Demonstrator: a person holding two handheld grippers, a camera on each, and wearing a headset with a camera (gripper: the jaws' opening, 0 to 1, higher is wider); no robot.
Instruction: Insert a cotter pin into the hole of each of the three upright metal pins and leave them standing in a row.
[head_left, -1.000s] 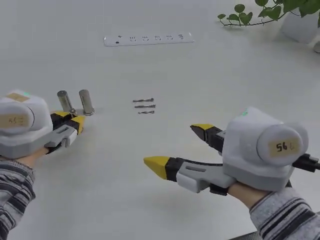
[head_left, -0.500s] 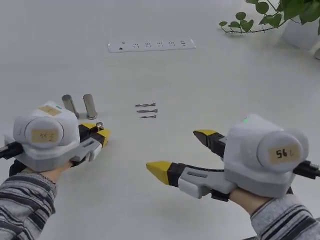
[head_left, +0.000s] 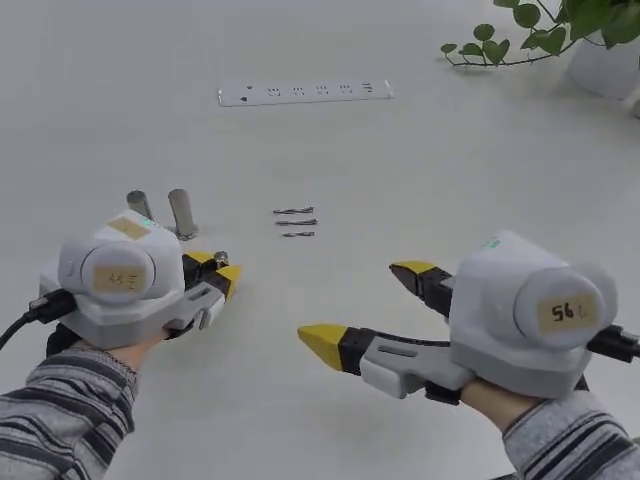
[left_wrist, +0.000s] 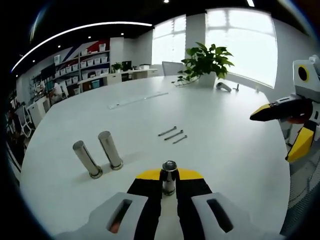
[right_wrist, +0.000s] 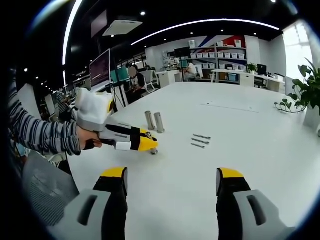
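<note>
Two steel pins stand upright side by side at the left of the white table. The third steel pin stands upright between the yellow tips of my left gripper, which is shut on it, to the right of and nearer than the standing pair. Three cotter pins lie in a small stack at the table's middle. My right gripper hovers open and empty at the near right, apart from everything.
A white power strip lies along the far side of the table. A potted plant stands at the far right corner. Bare tabletop stretches between the cotter pins and the plant.
My left gripper has carried the third pin to the right and nearer, away from the two standing pins. The right gripper has stayed about where it was, still open.
</note>
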